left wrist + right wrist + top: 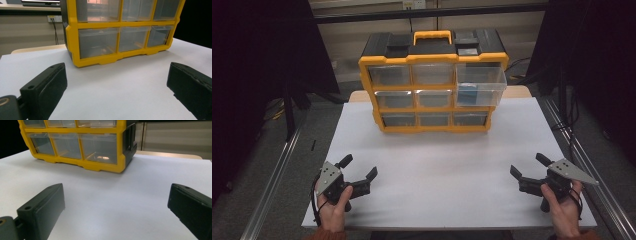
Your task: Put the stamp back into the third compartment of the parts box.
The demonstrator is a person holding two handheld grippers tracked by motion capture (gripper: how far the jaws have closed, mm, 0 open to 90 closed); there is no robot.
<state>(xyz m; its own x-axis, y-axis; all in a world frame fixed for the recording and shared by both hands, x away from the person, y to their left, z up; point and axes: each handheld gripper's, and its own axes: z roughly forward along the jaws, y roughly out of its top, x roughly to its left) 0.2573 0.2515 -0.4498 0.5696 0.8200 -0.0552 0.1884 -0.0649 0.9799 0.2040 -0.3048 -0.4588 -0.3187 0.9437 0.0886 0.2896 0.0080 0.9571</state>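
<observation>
The left gripper (pixel 359 169), a black two-jaw tool with a grey three-cornered plate on top, sits low near the front left corner of the white rectangular table (pixel 437 165), its jaws spread wide with nothing between them. In the left gripper view the two black pads frame bare tabletop, and beyond them stands the yellow-and-black plastic drawer organiser with clear drawers (pixel 120 35), well apart from the tool. The person's left hand (pixel 332 210) wraps the handle from below, forearm coming in from the front edge, and the gripper is angled inward towards the middle of the table.

The organiser (pixel 433 82) stands upright at the middle of the table's far edge, three rows of three drawers facing the person. One clear plastic drawer (pixel 479 82), on the right side of the upper rows, is pulled out towards the front, and something blue (pixel 467 95) shows through its wall; what it is I cannot tell. The other drawers look closed.

Near the front right corner, the right gripper (pixel 526 169) mirrors the left: jaws released and wide, holding nothing, pointing inward and slightly forward, with the right hand (pixel 562 207) gripping the handle. The right gripper view shows the organiser's bottom row beyond its open pads.

Judging from this, the work on the organiser is either barely begun or between steps: a drawer is open, both tools are far from it, and any reaching in or closing remains to be done.
</observation>
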